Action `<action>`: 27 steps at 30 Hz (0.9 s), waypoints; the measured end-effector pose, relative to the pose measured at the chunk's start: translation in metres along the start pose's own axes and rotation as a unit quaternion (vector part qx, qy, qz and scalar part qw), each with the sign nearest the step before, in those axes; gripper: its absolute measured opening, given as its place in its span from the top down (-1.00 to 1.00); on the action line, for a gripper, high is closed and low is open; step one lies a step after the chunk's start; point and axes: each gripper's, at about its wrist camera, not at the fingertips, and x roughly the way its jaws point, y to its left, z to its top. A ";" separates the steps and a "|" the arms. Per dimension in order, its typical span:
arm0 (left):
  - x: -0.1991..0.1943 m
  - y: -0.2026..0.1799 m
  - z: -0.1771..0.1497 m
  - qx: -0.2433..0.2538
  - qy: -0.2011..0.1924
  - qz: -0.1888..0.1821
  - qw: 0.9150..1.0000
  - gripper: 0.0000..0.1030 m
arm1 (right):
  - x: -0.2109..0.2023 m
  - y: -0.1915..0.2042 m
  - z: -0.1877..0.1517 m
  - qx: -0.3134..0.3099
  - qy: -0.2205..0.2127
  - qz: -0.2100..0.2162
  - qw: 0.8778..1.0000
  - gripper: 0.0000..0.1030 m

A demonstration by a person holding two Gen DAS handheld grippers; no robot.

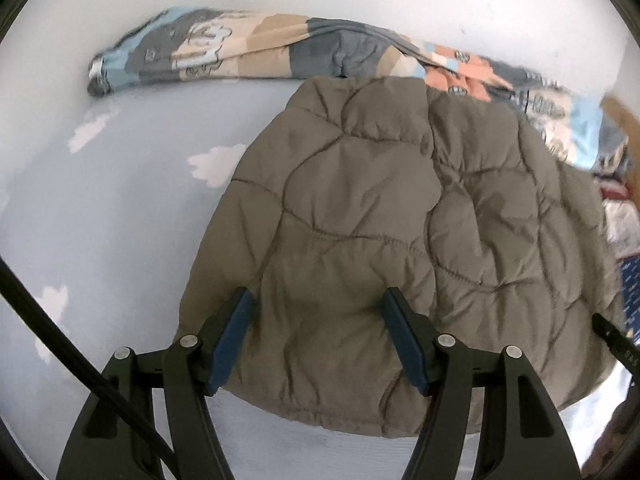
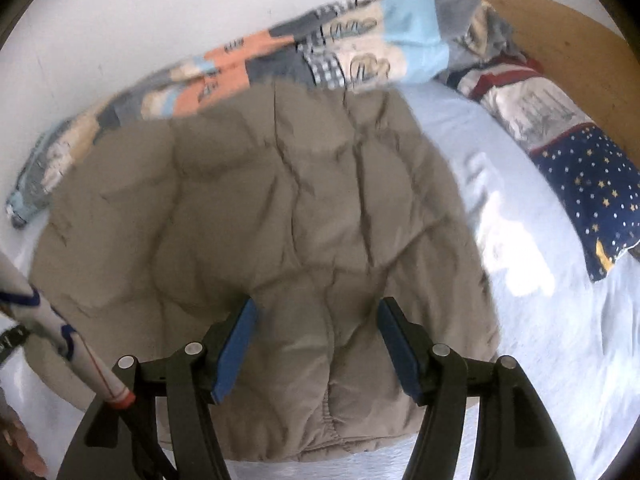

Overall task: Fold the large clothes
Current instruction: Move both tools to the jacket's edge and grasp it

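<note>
On the bed sheet (image 1: 120, 208) lies a quilted brown jacket (image 1: 380, 216), spread fairly flat with its near hem toward both cameras and its far edge against a patchwork blanket (image 1: 224, 48) along the wall. Both the left gripper (image 1: 316, 336) and right gripper (image 2: 316, 344) hang over the near hem with jaws spread wide, holding nothing. This looks like a pause between folds; next, each would need to close on a hem edge to carry it across. A starry pillow (image 2: 592, 184) sits well right.
</note>
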 end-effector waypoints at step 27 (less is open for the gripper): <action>0.006 -0.011 -0.008 0.042 -0.025 0.038 0.998 -0.34 | -0.018 0.055 -0.014 -0.106 -0.059 -0.063 0.991 -0.33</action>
